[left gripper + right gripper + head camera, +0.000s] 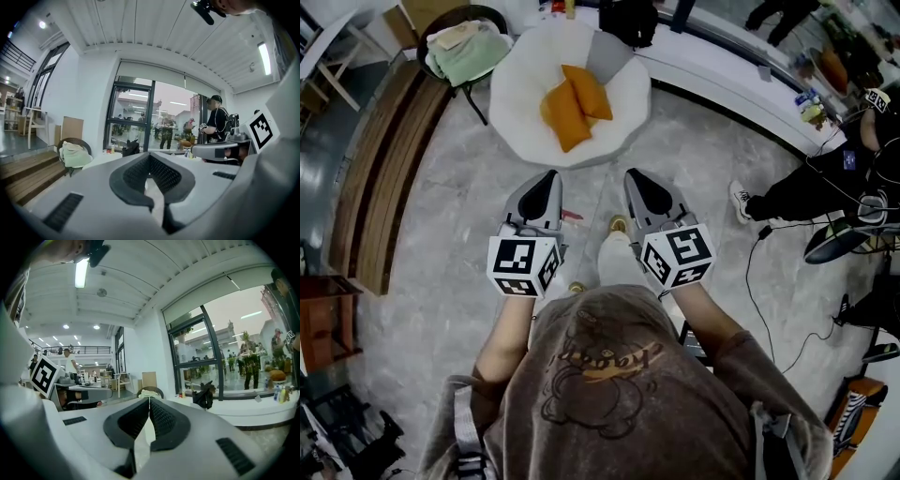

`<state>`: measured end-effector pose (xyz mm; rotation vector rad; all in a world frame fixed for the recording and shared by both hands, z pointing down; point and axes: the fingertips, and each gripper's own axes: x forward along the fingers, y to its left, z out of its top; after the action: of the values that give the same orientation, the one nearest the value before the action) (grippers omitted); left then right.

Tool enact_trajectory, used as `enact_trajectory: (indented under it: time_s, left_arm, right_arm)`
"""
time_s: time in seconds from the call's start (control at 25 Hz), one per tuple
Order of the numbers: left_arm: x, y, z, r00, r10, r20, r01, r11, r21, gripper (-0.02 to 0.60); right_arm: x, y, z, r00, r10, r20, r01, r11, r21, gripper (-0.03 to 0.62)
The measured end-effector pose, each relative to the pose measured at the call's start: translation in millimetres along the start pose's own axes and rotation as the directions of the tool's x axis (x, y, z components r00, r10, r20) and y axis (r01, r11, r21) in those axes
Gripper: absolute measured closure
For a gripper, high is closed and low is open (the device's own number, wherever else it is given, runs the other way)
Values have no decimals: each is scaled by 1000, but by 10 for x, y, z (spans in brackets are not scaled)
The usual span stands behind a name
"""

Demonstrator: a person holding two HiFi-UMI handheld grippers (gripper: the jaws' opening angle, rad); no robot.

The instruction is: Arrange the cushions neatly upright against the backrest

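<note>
Both grippers are being held out side by side above the grey stone floor [441, 206]. The left gripper [549, 178] is being kept with its jaws pressed together and nothing between them. The right gripper [634, 178] is likewise being kept closed and empty. Ahead of them and well apart, two orange cushions [575, 105] are being left lying flat and overlapping in the middle of a round white seat [517, 122], with a grey cushion [610, 54] at its far side. A blanket-draped chair [469, 52] is being seen just left of the seat.
</note>
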<state>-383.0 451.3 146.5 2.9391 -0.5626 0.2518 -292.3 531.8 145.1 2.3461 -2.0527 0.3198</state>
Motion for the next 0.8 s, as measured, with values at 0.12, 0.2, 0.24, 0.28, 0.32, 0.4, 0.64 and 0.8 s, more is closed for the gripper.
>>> enact_trajectory:
  time_s: [0.12, 0.2, 0.24, 0.28, 0.32, 0.4, 0.64, 0.8]
  left_arm:
    - [210, 65, 58, 1000, 2, -8, -2, 1000, -1, 577]
    - [359, 97, 109, 1000, 6, -7, -6, 1000, 2, 577]
    - [433, 115, 132, 1000, 8, -6, -8, 1000, 1, 577]
    - [507, 137, 153, 1000, 10, -5, -10, 1000, 0, 577]
    - [581, 166, 175, 1000, 12, -5, -12, 1000, 0, 577]
    - [735, 228, 216, 1000, 16, -3, -16, 1000, -1, 577]
    - [1165, 338, 321, 1000, 31, -2, -31, 999, -8, 577]
    - [1445, 398, 418, 999, 49, 1, -49, 999, -20, 577]
  right_arm:
    - [158, -146, 66, 1000, 9, -6, -9, 1000, 1, 572]
    - [266, -250, 101, 1000, 17, -11, -17, 1000, -1, 572]
    - [325, -299, 119, 1000, 23, -13, -23, 1000, -3, 572]
    - [389, -343, 139, 999, 29, -14, -29, 1000, -4, 572]
    - [460, -384, 162, 999, 36, -13, -36, 999, -6, 572]
    - [605, -469, 211, 999, 46, -11, -46, 999, -9, 572]
    - [935, -810, 321, 998, 58, -10, -58, 998, -2, 572]
    - [1128, -1028, 384, 997, 80, -22, -79, 997, 7, 572]
